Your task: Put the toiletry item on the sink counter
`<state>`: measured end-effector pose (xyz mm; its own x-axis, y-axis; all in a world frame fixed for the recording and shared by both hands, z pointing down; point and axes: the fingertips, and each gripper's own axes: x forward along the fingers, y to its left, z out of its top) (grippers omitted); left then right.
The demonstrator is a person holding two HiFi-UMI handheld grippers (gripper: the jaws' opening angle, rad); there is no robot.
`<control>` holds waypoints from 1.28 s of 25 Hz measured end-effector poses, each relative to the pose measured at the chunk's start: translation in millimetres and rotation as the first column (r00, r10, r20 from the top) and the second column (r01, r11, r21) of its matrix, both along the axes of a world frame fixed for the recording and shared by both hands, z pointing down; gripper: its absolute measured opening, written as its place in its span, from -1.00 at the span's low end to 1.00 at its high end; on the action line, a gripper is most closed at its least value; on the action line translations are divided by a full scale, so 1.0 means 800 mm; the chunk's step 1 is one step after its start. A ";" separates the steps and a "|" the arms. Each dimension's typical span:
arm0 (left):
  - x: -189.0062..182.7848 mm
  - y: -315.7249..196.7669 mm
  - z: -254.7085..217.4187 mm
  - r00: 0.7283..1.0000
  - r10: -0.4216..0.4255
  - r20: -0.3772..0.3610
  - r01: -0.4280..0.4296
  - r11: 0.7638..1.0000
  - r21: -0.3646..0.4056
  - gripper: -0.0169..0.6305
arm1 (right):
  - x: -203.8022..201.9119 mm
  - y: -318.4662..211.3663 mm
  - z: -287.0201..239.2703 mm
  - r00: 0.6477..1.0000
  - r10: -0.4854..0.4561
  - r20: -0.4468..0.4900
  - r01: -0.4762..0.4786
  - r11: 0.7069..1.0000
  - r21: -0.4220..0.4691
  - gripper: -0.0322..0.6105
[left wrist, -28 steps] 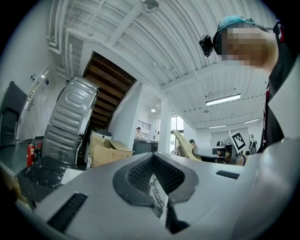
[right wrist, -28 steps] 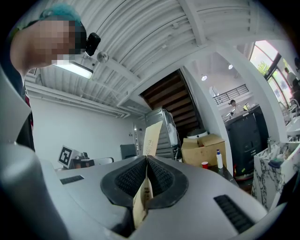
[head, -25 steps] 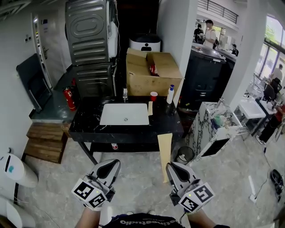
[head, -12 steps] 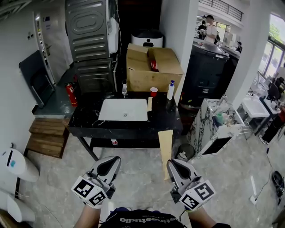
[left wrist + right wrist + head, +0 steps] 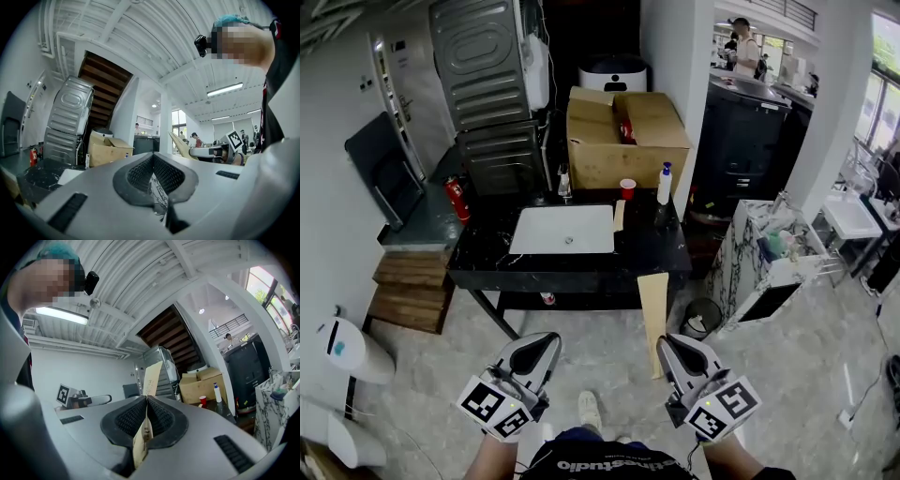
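Note:
My right gripper (image 5: 664, 343) is shut on a flat tan packet (image 5: 653, 314), which sticks up past the jaws toward the counter's front edge. The right gripper view shows the tan packet (image 5: 151, 377) pinched edge-on between the ribbed pads of the right gripper (image 5: 146, 398). My left gripper (image 5: 546, 340) hangs low beside it, jaws together and holding nothing, and the left gripper (image 5: 153, 154) shows only floor behind its pads. Ahead stands the black marble sink counter (image 5: 656, 253) with a white basin (image 5: 562, 230). Both grippers are well short of it.
On the counter's back edge stand a red cup (image 5: 627, 188), a white pump bottle (image 5: 665, 184), a small bottle (image 5: 564, 182) and another tan strip (image 5: 619, 216). A cardboard box (image 5: 623, 141) sits behind. A marbled cabinet (image 5: 759, 267) stands right, wooden steps (image 5: 411, 292) left, a bin (image 5: 704, 319) under the counter's right end.
The counter has come a little nearer and lower in the head view. A shoe now shows between the grippers. Both grippers keep their hold and spacing.

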<state>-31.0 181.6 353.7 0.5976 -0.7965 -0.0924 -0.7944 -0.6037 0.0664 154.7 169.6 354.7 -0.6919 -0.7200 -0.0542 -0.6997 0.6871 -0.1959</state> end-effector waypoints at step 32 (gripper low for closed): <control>-0.128 -0.442 0.019 0.989 0.086 -0.123 -0.087 0.996 0.001 -0.91 | -0.135 -0.403 -0.025 0.989 0.096 -0.110 -0.097 0.995 0.000 -0.77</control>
<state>-133.5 -171.9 368.6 0.6486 -0.7428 -0.1660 -0.7248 -0.6693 0.1631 46.5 -152.7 334.5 -0.6207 -0.7837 0.0227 -0.7801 0.6144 -0.1178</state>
